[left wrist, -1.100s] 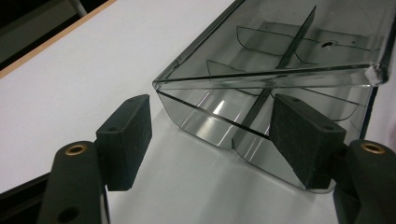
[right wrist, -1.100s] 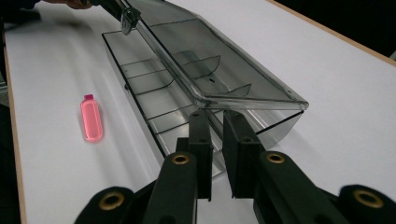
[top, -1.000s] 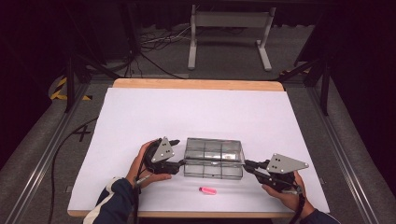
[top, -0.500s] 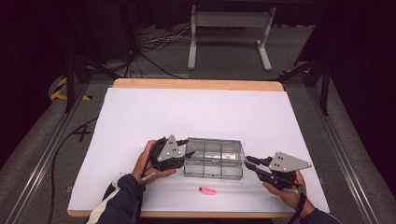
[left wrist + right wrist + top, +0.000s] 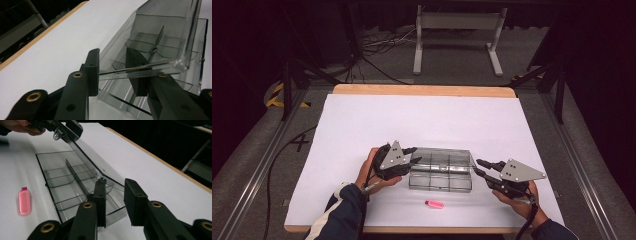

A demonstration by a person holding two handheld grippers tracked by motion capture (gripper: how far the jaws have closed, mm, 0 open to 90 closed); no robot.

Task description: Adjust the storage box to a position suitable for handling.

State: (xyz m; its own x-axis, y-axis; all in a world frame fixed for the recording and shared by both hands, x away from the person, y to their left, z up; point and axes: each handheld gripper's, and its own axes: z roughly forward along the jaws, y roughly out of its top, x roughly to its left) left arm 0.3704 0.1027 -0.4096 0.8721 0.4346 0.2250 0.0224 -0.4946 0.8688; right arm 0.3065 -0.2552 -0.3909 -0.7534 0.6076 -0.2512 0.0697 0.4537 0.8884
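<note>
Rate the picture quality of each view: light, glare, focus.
High view: soft and slightly blurred, white table bright, surroundings nearly black. Left gripper view: clear box shows reflections and a bright lid edge; near fingers soft. Right gripper view: evenly lit, box and pink item fairly sharp, foreground fingers blurred.

A pink capsule (image 5: pixel 434 204), perhaps plastic, lies on the white table (image 5: pixel 412 120).

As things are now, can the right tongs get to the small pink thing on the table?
Probably yes. The pink thing lies alone on the white table, in front of the clear box, and nothing stands between it and the right tongs, whose jaws stand apart with nothing between them.
</note>
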